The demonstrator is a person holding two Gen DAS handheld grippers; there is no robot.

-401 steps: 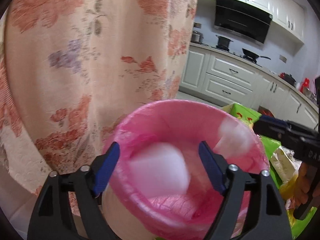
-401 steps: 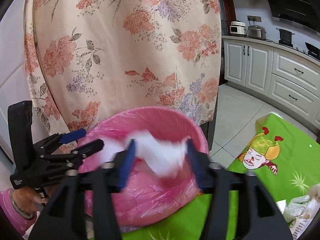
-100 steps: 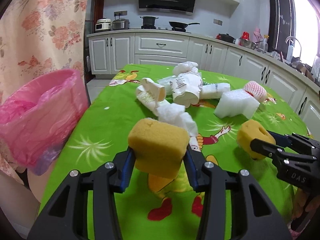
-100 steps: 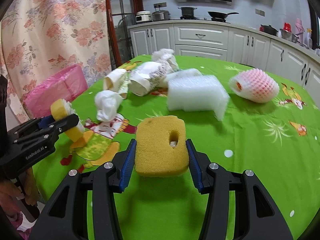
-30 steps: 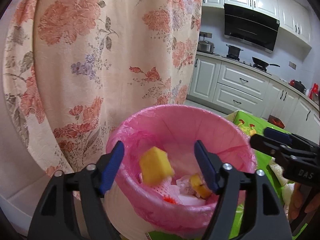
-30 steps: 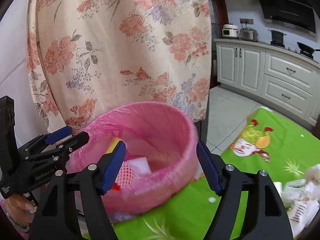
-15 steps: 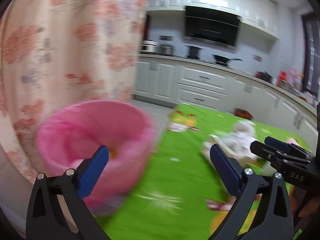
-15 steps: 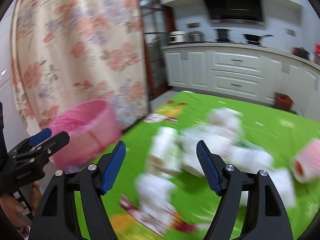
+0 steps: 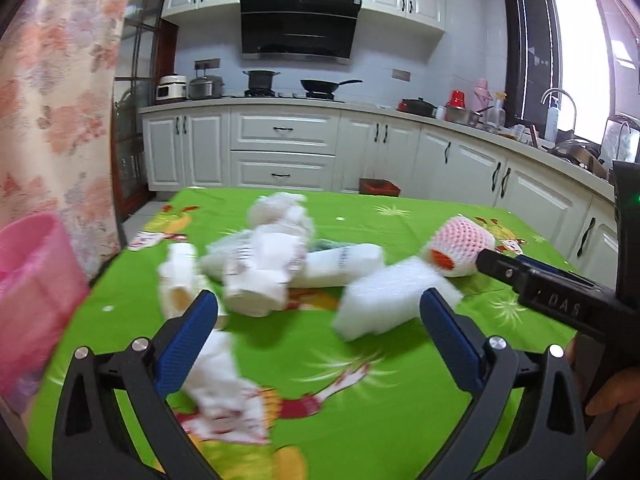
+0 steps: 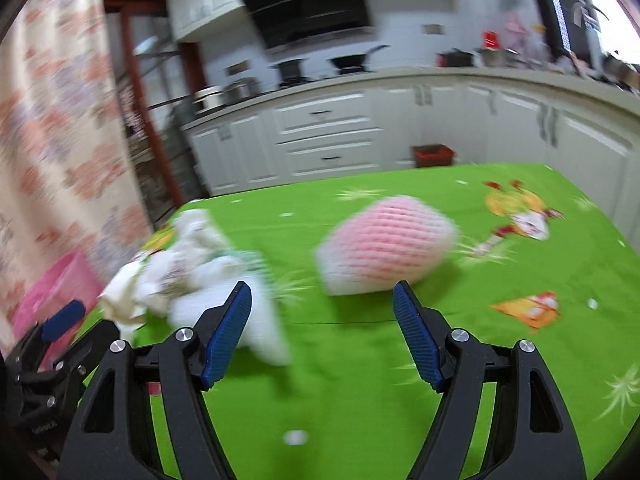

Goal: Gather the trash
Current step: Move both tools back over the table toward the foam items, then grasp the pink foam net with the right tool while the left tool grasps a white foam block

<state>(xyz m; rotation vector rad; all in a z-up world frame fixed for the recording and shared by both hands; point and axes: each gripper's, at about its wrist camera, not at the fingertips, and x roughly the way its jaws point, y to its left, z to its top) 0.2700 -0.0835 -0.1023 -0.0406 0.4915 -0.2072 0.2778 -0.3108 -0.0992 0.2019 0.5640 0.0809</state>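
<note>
Trash lies on the green tablecloth [image 9: 360,380]: a heap of white paper cups and wrappers [image 9: 264,264], a white foam block [image 9: 392,300], a crumpled white tissue [image 9: 216,376] and a pink foam fruit net [image 9: 460,246]. My left gripper [image 9: 316,332] hangs open and empty above the cloth, short of the foam block. The right gripper [image 10: 322,332] is open and empty too, with the pink fruit net [image 10: 384,244] just beyond its fingers. The bin with the pink bag [image 9: 32,292] stands off the table's left edge.
A floral curtain [image 9: 52,100] hangs at the left behind the bin. White kitchen cabinets [image 9: 280,152] and a worktop with pots run behind the table. The right gripper's body [image 9: 560,300] and a hand show at the right of the left wrist view.
Both grippers swung from over the pink bin, where the yellow sponges dropped in, round to the table. The left jaws spread wider; the right kept the same width.
</note>
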